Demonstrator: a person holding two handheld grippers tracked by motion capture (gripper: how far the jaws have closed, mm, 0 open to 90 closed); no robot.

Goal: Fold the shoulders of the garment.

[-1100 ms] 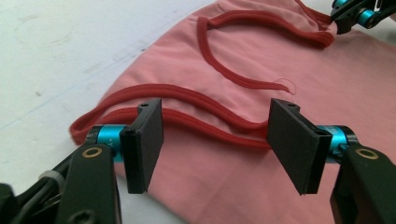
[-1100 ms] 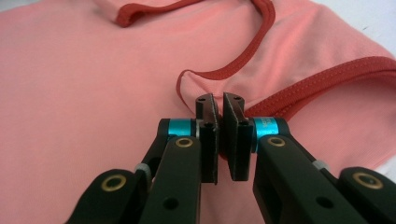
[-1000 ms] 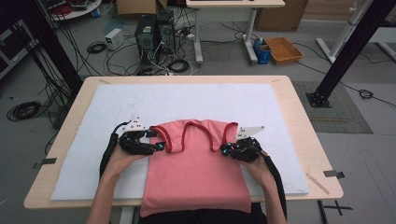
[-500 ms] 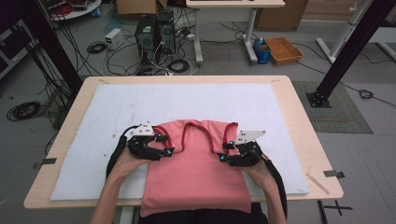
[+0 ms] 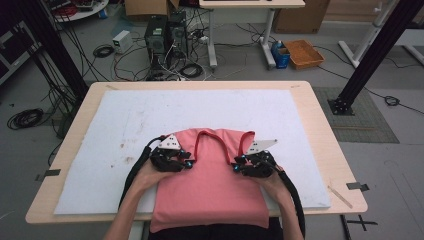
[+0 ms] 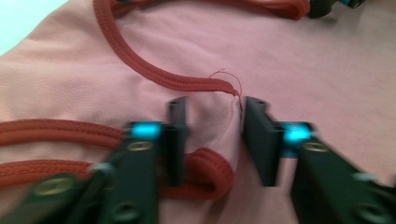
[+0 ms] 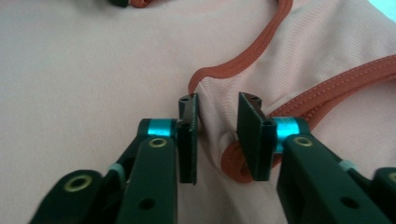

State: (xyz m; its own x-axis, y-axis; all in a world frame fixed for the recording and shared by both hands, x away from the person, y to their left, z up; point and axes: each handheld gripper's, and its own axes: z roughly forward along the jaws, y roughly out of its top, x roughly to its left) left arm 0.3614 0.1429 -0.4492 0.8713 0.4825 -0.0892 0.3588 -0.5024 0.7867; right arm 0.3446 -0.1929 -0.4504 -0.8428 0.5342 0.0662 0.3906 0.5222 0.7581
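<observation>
We see a salmon-pink sleeveless fabric top with darker red-orange ribbed trim (image 5: 210, 180) lying flat on the white padded mat (image 5: 125, 125) that covers the pale wooden desk (image 5: 320, 120); the garment sits at the near edge of the desk, about midway along it, its hem hanging over that edge toward the person. Our left tool (image 5: 186, 161) rests on the top's left shoulder strap and our right tool (image 5: 238, 167) on the right strap, both near the neckline. In the left gripper view the left tool (image 6: 212, 140) has just been closing: its jaws stand apart with a raised fold of pink cloth and the end of the trim between them, the pads not visibly pressing. In the right gripper view the right tool (image 7: 217, 135) has likewise just been closing, its jaws straddling a pinched ridge of fabric beside the trim, a narrow gap left on each side.
</observation>
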